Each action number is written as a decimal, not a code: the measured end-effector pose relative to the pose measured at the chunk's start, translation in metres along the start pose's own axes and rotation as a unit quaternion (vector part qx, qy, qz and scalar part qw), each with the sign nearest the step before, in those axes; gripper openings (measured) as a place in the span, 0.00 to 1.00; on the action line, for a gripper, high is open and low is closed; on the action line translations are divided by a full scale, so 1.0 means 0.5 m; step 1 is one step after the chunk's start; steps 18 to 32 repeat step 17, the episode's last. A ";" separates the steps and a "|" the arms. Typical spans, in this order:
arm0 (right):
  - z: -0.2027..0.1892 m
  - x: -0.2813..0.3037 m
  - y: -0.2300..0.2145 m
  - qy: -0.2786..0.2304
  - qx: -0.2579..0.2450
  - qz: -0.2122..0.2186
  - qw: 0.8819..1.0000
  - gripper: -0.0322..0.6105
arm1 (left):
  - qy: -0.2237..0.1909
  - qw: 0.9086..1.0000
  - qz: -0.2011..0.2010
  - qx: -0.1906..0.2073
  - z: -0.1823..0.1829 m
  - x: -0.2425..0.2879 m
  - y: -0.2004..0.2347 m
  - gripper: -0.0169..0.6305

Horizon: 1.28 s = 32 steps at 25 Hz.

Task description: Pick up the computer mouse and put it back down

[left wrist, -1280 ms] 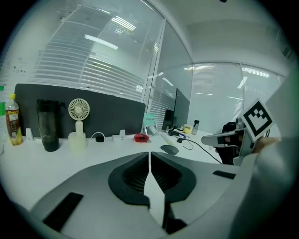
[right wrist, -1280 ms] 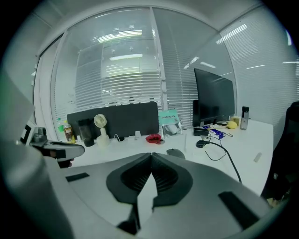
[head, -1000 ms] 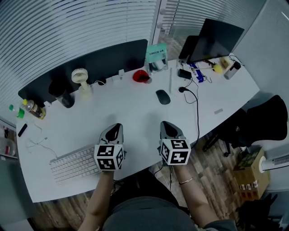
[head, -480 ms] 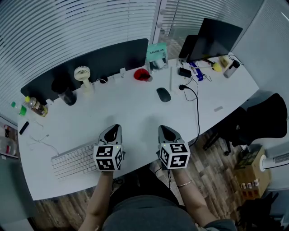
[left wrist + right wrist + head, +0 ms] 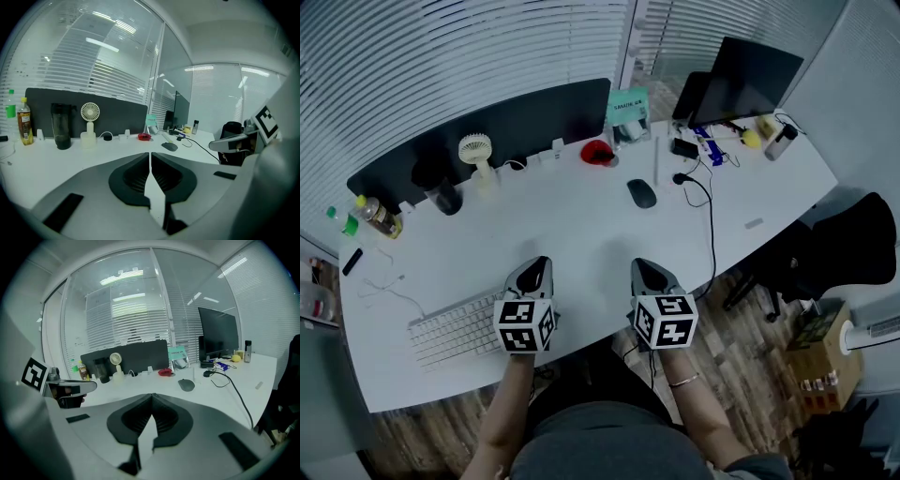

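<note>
The dark grey computer mouse (image 5: 641,193) lies on the white desk (image 5: 581,225), well beyond both grippers; it also shows small in the left gripper view (image 5: 169,146) and the right gripper view (image 5: 186,385). My left gripper (image 5: 534,272) hovers over the desk's near edge, jaws together with nothing between them (image 5: 150,159). My right gripper (image 5: 647,271) hangs beside it, also shut and empty (image 5: 151,401). The mouse sits ahead of the right gripper, slightly to its right.
A white keyboard (image 5: 455,328) lies left of the left gripper. At the back stand a dark divider (image 5: 487,127), a small fan (image 5: 475,155), a black cup (image 5: 441,194), a red object (image 5: 597,152) and a monitor (image 5: 745,80). A black cable (image 5: 710,225) runs right of the mouse.
Both grippers have kept their places near the desk's front edge; the view has shifted slightly, so the desk items sit a little further right. Nothing was grasped.
</note>
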State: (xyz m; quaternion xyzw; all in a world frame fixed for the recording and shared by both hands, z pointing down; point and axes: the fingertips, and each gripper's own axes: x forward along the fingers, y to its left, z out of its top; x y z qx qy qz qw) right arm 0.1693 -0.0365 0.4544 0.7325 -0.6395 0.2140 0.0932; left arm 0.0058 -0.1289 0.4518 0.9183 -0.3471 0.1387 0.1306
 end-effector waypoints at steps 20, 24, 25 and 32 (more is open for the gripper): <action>-0.005 0.000 0.016 0.007 -0.002 -0.001 1.000 0.05 | 0.003 1.000 0.000 -0.006 -0.012 -0.013 0.014 0.08; -0.005 0.000 0.016 0.007 -0.002 -0.001 1.000 0.05 | 0.003 1.000 0.000 -0.006 -0.012 -0.013 0.014 0.08; -0.005 0.000 0.016 0.007 -0.002 -0.001 1.000 0.05 | 0.003 1.000 0.000 -0.006 -0.012 -0.013 0.014 0.08; -0.005 0.000 0.016 0.007 -0.002 -0.001 1.000 0.05 | 0.003 1.000 0.000 -0.006 -0.012 -0.013 0.014 0.08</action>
